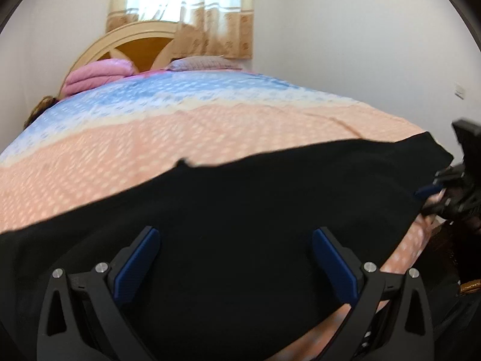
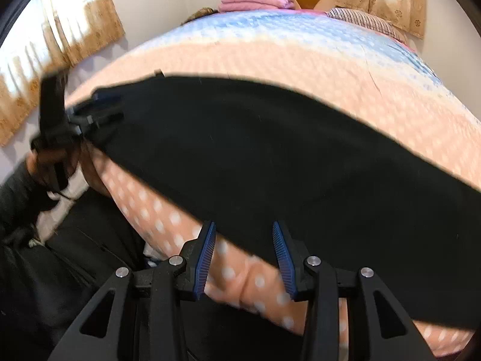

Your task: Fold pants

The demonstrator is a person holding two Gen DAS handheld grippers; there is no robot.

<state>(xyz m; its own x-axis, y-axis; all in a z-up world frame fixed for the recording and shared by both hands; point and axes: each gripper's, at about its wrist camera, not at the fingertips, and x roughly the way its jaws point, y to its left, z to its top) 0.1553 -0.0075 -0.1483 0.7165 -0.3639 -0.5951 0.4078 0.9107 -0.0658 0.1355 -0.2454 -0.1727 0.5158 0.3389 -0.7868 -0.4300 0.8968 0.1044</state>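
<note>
Black pants (image 1: 240,210) lie flat across the near part of the bed; they also fill the middle of the right wrist view (image 2: 270,156). My left gripper (image 1: 236,234) is open, its blue pads wide apart just above the pants. In the right wrist view it shows at the pants' left end (image 2: 102,105). My right gripper (image 2: 243,228) is open at the pants' near edge, nothing between its pads. In the left wrist view it shows at the pants' right end (image 1: 445,189).
The bed has a peach and blue dotted cover (image 1: 210,126). A pink folded blanket (image 1: 96,75) and a pillow (image 1: 204,61) lie by the wooden headboard (image 1: 135,45). Curtains (image 1: 210,15) hang behind. The person's dark clothing (image 2: 60,255) is at the bed's near edge.
</note>
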